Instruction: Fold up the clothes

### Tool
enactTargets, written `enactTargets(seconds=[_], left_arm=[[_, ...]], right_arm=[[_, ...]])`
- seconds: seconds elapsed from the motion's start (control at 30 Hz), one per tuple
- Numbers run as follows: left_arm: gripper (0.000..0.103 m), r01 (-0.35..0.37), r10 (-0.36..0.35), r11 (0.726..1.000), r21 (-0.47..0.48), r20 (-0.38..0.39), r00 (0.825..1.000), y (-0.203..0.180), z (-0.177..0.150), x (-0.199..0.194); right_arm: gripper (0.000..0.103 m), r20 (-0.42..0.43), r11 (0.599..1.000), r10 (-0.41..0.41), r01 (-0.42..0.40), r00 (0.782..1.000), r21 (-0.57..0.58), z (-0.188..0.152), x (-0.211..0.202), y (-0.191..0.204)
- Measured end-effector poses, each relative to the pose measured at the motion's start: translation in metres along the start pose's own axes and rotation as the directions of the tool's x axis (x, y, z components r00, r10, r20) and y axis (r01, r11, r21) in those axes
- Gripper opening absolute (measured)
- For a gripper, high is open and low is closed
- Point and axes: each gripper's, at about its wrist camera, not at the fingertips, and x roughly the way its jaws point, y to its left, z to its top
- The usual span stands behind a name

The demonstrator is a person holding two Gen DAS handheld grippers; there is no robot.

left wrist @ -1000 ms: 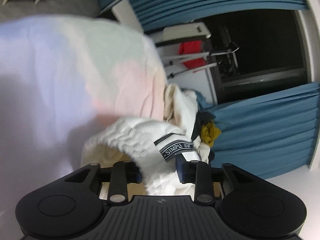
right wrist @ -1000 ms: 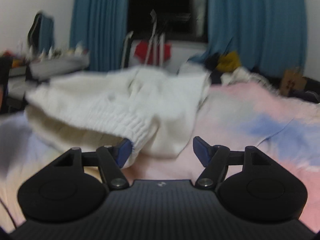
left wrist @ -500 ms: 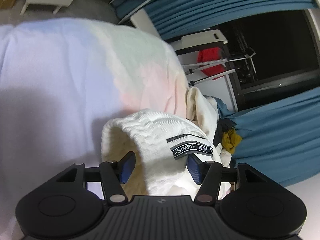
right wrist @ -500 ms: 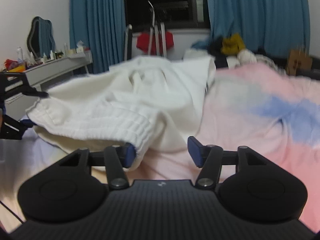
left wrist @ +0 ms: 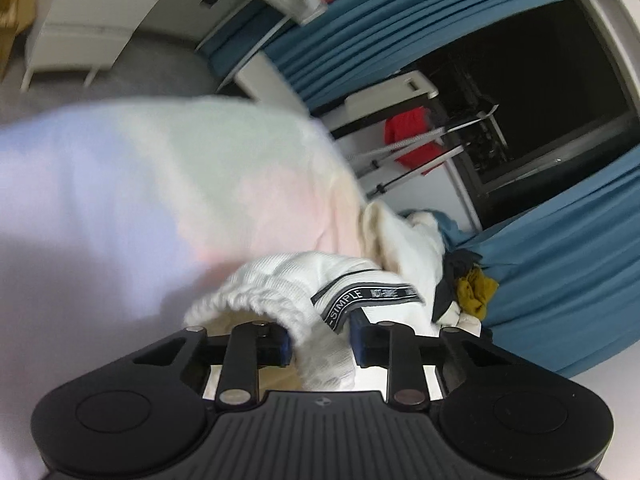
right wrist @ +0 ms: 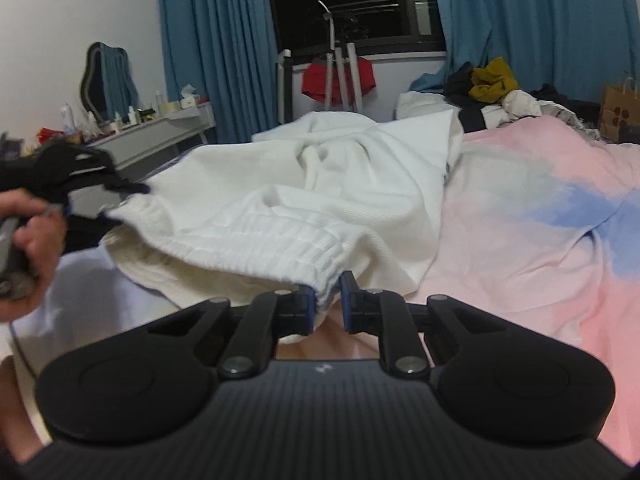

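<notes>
I see a white ribbed garment (right wrist: 320, 184) lying across a bed (right wrist: 540, 240) covered in a pink, blue and pale lilac sheet. It looks like trousers or shorts with an elastic waistband, though I cannot be sure which. The waistband end is nearest to me and lifted slightly off the sheet; the rest trails away toward the far side of the bed.

My right gripper (right wrist: 326, 304) sits at the near right corner of the waistband. Its jaws are narrow and closing, with the gathered waistband edge between the blue pads, which appear to press on it.

My left gripper (left wrist: 320, 340) is at the other end of the waistband. Its jaws are also closing, with a thick bunch of white fabric pinched between the pads. A black woven label (left wrist: 368, 296) with white lettering reading "SIMPLE" lies on the fabric just above the right pad. In the right wrist view this gripper (right wrist: 92, 192) shows at the left edge, blurred, with the person's hand (right wrist: 28, 240) wrapped around its handle.

Beyond the bed I see blue curtains (right wrist: 216, 48) on either side of a dark window (right wrist: 344, 0), a rack with a red cloth (right wrist: 340, 80) hanging on it, and a heap of dark and mustard clothes (right wrist: 488, 80) at the far corner of the bed. A grey dresser (right wrist: 160, 136) crowded with small bottles stands at the left, and a brown paper bag (right wrist: 620, 108) at the right.
</notes>
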Motion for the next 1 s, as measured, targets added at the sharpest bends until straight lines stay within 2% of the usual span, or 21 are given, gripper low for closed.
enactTargets(seconds=[0.17,0.27,0.37,0.43,0.5,0.6,0.7,0.77,0.87,0.93,1.0], left_arm=[[0.026,0.029,-0.035,0.992,0.122,0.045,0.998,-0.047,0.051,-0.011],[0.026,0.004,-0.021,0.977,0.212,0.08,0.997,-0.075,0.091,-0.014],[0.027,-0.051,0.007,0.949,0.311,0.139,0.99,-0.088,0.126,-0.007],[0.027,-0.108,0.057,0.928,0.356,0.153,0.987,-0.082,0.139,0.006],[0.027,-0.152,0.11,0.915,0.374,0.133,0.985,-0.066,0.145,0.027],[0.028,-0.207,0.172,0.89,0.406,0.121,0.978,-0.034,0.142,0.054],[0.03,-0.204,0.176,0.905,0.372,0.107,0.979,-0.004,0.141,0.065],[0.031,-0.185,0.154,0.908,0.375,0.111,0.982,0.006,0.141,0.059],[0.039,-0.171,0.138,0.91,0.378,0.113,0.984,0.014,0.139,0.044],[0.058,-0.193,0.16,0.897,0.397,0.116,0.98,0.013,0.133,0.027],[0.069,-0.196,0.159,0.882,0.429,0.119,0.98,0.013,0.123,0.004]], right_arm=[[0.013,0.037,0.988,0.133,-0.136,0.99,0.069,0.017,-0.003,0.018],[0.013,0.057,0.968,0.231,-0.235,0.971,0.085,0.031,0.007,0.049],[0.013,0.046,0.938,0.325,-0.328,0.945,0.108,0.042,0.033,0.091],[0.013,0.043,0.927,0.362,-0.364,0.931,0.087,0.046,0.051,0.122],[0.013,0.016,0.924,0.377,-0.378,0.926,0.06,0.043,0.075,0.148],[0.013,-0.082,0.926,0.378,-0.374,0.922,0.056,0.03,0.113,0.175],[0.013,-0.149,0.936,0.352,-0.351,0.924,0.036,0.014,0.136,0.184],[0.013,-0.147,0.935,0.355,-0.355,0.923,0.025,0.014,0.134,0.184],[0.016,-0.143,0.927,0.373,-0.376,0.917,0.008,0.018,0.123,0.179],[0.023,-0.134,0.924,0.381,-0.383,0.915,0.014,0.019,0.112,0.17],[0.034,-0.137,0.923,0.384,-0.385,0.913,0.018,0.017,0.101,0.164]])
